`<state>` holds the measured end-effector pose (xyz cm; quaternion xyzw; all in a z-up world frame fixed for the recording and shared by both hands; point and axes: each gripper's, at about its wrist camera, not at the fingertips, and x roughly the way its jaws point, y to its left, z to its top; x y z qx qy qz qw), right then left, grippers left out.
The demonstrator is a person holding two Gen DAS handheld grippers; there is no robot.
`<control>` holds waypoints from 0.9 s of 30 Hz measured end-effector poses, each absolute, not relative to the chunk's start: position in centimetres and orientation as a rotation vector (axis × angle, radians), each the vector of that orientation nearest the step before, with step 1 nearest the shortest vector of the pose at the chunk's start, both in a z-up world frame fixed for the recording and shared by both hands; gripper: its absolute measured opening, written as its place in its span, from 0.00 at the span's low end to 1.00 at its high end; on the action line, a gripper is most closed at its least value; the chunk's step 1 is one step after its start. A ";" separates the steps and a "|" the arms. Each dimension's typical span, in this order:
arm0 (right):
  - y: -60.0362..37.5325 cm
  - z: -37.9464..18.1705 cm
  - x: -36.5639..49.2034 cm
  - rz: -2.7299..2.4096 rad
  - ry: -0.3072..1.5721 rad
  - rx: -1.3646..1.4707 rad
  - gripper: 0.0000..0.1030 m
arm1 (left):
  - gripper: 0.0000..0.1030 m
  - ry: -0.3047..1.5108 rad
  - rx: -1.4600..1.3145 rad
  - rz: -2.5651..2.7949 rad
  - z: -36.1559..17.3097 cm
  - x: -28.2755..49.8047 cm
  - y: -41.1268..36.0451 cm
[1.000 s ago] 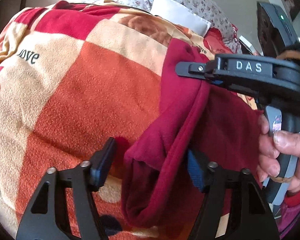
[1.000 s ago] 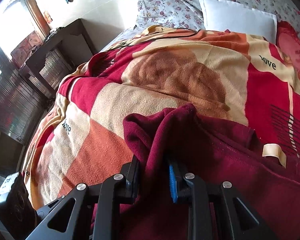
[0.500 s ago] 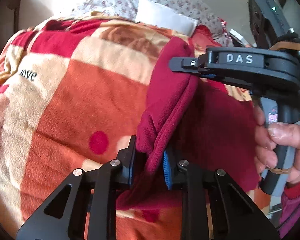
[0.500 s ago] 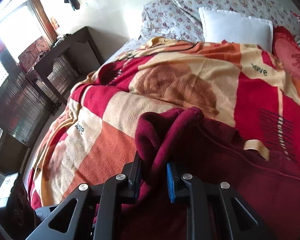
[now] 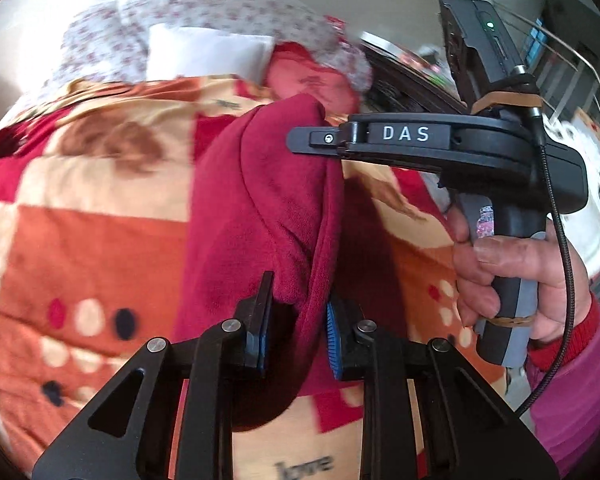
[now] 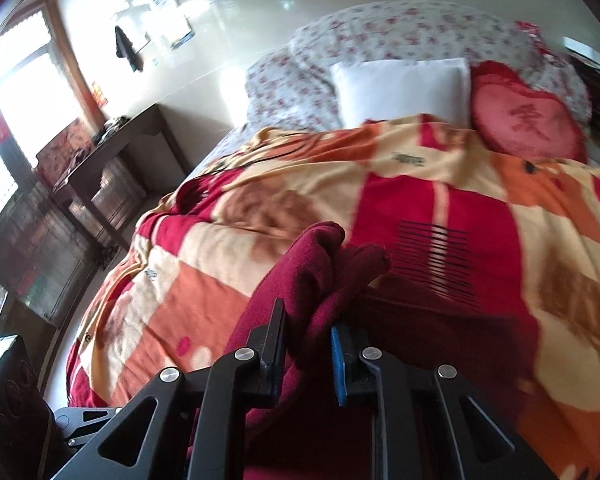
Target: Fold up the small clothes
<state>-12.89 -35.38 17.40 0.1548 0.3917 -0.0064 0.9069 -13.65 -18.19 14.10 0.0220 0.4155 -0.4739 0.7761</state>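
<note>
A dark red fleece garment (image 5: 260, 216) hangs bunched above the bed's patterned blanket (image 5: 80, 240). My left gripper (image 5: 298, 320) is shut on its lower edge. My right gripper (image 5: 320, 140), black and marked DAS, shows in the left wrist view gripping the garment's upper end, held by a hand. In the right wrist view the right gripper (image 6: 306, 340) is shut on a fold of the garment (image 6: 312, 272), which rises above the fingertips. The cloth between the two grippers hangs in a loose band.
The bed carries an orange, red and cream blanket (image 6: 460, 220). At its head lie a white pillow (image 6: 400, 92), a floral pillow (image 6: 380, 32) and a red heart cushion (image 6: 524, 120). A dark desk (image 6: 112, 152) and a window stand to the left.
My left gripper closed on the garment's lower edge. Both grippers then lifted the garment off the blanket, so it now hangs higher and more stretched between them.
</note>
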 end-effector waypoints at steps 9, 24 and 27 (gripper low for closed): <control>-43.1 13.9 -19.5 -0.137 0.805 0.422 0.17 | 0.20 0.953 0.146 -1.088 11.5 -18.9 -26.6; -45.5 12.0 -24.5 -0.210 0.805 0.504 0.29 | 0.33 0.946 0.262 -1.134 13.1 -20.9 -23.3; -43.6 13.0 -26.7 -0.139 0.765 0.542 0.43 | 0.33 0.864 0.318 -1.023 13.1 -19.6 -20.6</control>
